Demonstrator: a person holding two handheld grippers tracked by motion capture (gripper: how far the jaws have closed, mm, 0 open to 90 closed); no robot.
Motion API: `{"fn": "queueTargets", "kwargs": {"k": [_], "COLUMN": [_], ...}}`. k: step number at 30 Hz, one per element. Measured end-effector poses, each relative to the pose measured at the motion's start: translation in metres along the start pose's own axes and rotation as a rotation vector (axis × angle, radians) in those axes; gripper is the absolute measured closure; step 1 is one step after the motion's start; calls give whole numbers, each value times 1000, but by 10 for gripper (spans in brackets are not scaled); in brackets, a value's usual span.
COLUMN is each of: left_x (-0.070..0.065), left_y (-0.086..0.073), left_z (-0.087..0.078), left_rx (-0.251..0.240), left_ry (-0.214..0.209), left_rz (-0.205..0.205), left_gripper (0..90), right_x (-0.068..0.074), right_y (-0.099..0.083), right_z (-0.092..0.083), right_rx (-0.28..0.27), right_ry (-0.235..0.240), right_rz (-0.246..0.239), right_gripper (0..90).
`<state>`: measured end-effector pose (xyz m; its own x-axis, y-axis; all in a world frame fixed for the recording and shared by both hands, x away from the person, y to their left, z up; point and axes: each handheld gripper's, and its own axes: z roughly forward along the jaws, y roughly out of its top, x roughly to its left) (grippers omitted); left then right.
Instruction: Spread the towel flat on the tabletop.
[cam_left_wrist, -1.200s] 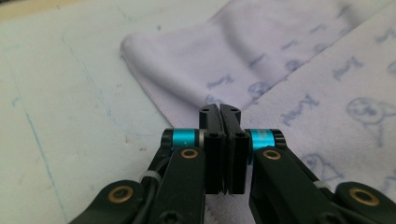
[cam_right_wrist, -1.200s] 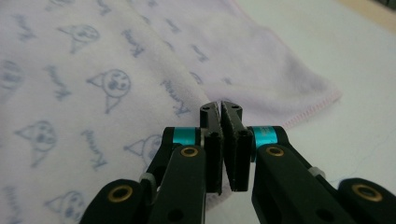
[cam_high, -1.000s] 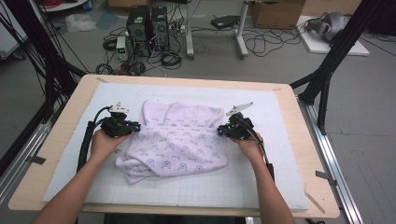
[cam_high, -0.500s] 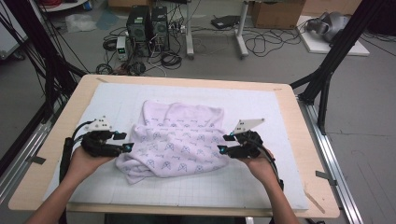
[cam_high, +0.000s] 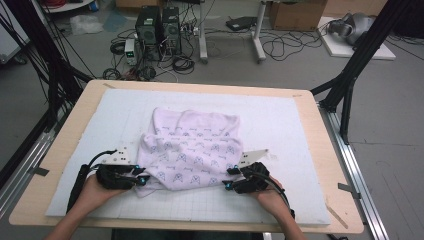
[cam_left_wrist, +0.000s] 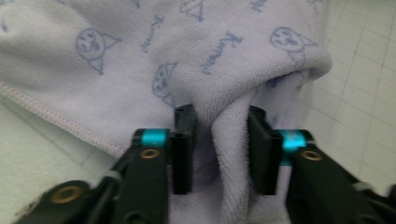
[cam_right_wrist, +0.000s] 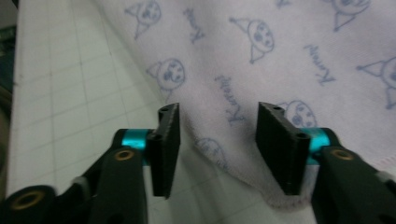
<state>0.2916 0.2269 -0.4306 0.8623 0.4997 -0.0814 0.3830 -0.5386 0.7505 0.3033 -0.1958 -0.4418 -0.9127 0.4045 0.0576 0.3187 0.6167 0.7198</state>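
Observation:
A pale lilac towel (cam_high: 192, 150) printed with blue cartoon faces lies folded and rumpled in the middle of the white gridded mat (cam_high: 285, 125). My left gripper (cam_high: 142, 179) is at the towel's near left corner. In the left gripper view its jaws have just been closing, and the gripper (cam_left_wrist: 219, 140) pinches a thick upright fold of the towel (cam_left_wrist: 140, 56). My right gripper (cam_high: 227, 179) is at the near right corner. Its jaws have been closing too, but the gripper (cam_right_wrist: 217, 135) still stands apart, with the towel's hemmed edge (cam_right_wrist: 280, 56) lying between the pads, untouched.
The mat covers a wooden table (cam_high: 332, 165) with bare wood at the rims. Black frame posts (cam_high: 350, 75) rise at the right and left. Computers and cables (cam_high: 160, 30) lie on the floor beyond the far edge.
Both hands have come back from the towel's far part to its near corners. The left jaws opened on the way and have closed on a fold.

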Motion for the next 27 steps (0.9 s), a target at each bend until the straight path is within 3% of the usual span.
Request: {"fn": "queueTargets", "kwargs": {"k": [2,4,8,11,15,17,20,21,23,24,27], "left_x": [1,1,3,19,37,46,62,68,75,75,75], "left_y": [3,8,17,36,54,61,62,61,59,59,60], "left_z": [0,-5,-14,-16,-6,6,25,30,39,39,41], "left_rx": [4,6,-38,-88,-109,-64,-35,-29,-8,-8,-12], "left_ry": [-4,2,4,1,91,155,188,192,207,207,211], "left_rz": [-7,7,-9,-77,-107,-95,-141,-166,-173,-173,-158], "left_gripper": [788,802,805,805,805,805,805,805,804,802,772], "right_x": [-3,-8,-11,-27,-52,-66,-84,-89,-100,-103,-109], "right_y": [1,3,10,25,38,42,47,47,45,43,41], "right_z": [0,-2,-10,-35,-46,-41,-25,-20,-8,-3,3], "right_rx": [-1,1,-6,-82,-85,-61,-15,-8,14,23,18], "right_ry": [-7,30,22,-38,-82,-85,-99,-99,-97,-92,-96], "right_rz": [-21,7,-11,18,76,96,121,141,159,184,191], "right_gripper": [768,838,844,844,840,839,840,840,840,839,819]}}
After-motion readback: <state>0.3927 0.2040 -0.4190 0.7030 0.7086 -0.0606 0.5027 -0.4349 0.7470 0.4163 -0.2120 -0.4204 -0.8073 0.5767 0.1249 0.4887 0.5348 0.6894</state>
